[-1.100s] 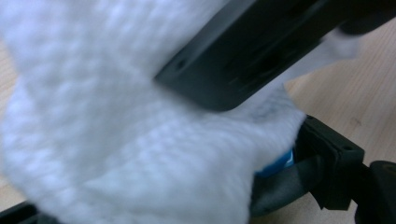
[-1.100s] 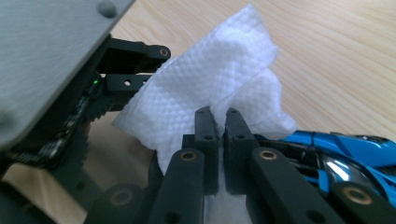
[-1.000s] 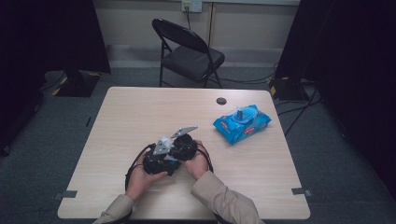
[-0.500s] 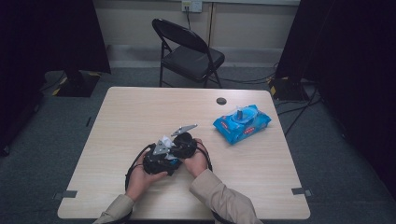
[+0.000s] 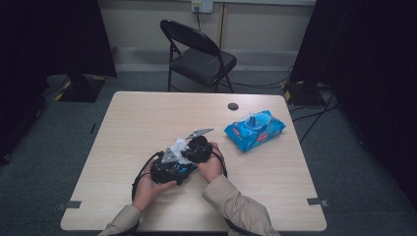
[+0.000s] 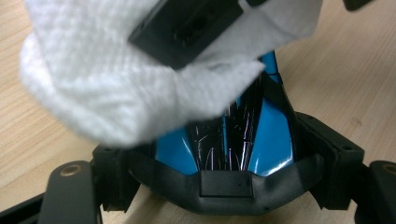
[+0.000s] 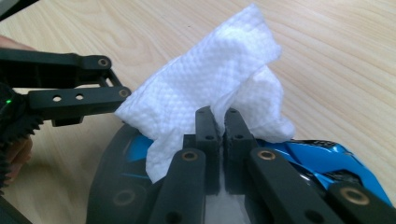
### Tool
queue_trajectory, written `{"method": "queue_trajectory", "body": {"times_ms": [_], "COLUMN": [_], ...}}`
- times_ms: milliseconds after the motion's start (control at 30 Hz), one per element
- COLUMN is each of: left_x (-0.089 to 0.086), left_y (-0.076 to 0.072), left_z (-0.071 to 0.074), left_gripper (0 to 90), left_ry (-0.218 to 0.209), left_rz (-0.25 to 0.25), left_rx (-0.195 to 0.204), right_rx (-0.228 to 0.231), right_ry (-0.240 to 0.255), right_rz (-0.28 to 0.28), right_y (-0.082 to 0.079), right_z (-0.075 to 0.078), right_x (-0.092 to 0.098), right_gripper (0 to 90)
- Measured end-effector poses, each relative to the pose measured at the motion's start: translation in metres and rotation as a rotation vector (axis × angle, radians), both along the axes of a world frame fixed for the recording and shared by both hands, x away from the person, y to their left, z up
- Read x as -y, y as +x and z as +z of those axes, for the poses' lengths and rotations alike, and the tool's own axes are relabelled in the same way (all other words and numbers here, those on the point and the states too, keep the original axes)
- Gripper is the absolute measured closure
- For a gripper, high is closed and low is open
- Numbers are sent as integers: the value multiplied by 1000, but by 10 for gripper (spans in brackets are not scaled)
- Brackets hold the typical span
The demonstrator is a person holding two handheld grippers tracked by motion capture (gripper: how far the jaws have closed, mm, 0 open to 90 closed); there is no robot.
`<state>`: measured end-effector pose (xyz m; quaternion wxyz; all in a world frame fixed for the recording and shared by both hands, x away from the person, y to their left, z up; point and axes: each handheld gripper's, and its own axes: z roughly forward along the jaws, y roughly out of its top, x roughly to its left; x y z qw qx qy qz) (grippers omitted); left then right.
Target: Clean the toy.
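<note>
Near the table's front, both grippers meet over a glossy blue and black object [image 6: 224, 140]. My left gripper [image 5: 169, 168] is shut on the object, its jaws pressing on the two sides [image 6: 226, 184]. My right gripper [image 7: 217, 116] is shut on a white wipe [image 7: 210, 84]. It holds the wipe [image 6: 116, 93] against the top of the blue and black object [image 7: 327, 158]. In the high view the wipe [image 5: 178, 146] shows as a white patch between the two grippers, with the right gripper [image 5: 195, 147] just above the left one.
A blue pack of wipes [image 5: 254, 129] lies at the right of the wooden table [image 5: 147, 113], and a small dark disc [image 5: 233, 106] sits near the far edge. A black folding chair [image 5: 199, 56] stands behind the table.
</note>
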<state>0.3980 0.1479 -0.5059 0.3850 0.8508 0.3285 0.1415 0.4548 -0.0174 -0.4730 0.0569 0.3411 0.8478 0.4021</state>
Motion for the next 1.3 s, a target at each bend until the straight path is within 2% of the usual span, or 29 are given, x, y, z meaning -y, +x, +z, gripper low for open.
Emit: {"method": "queue_trajectory", "body": {"times_ms": [233,300,400,467,633,767,867,1033,1167,1300], "left_x": [0,0,0,0,0,0,0,0,0,0], "left_y": [0,0,0,0,0,0,0,0,0,0], "left_z": [0,0,0,0,0,0,0,0,0,0], "left_gripper": [243,243,243,243,243,243,243,243,243,243], "left_ry": [-1,0,-1,-2,-2,0,0,0,0,2], "left_rz": [1,0,1,2,1,1,1,1,1,1], "left_rx": [0,0,0,-1,-1,0,0,0,0,-1], "right_rx": [25,5,12,0,20,13,14,51,30,35], "right_ry": [-29,-5,-31,-18,-55,-37,-29,-71,-39,-59], "right_rz": [-56,-72,-94,-102,-128,-168,-172,-180,-210,-223], "right_y": [10,13,18,21,24,27,29,28,31,32], "right_z": [0,-2,-3,-4,-5,-9,-11,-11,-14,-15], "right_x": [12,17,23,27,38,50,53,52,60,62], "right_gripper": [877,877,877,877,877,876,876,876,876,875]}}
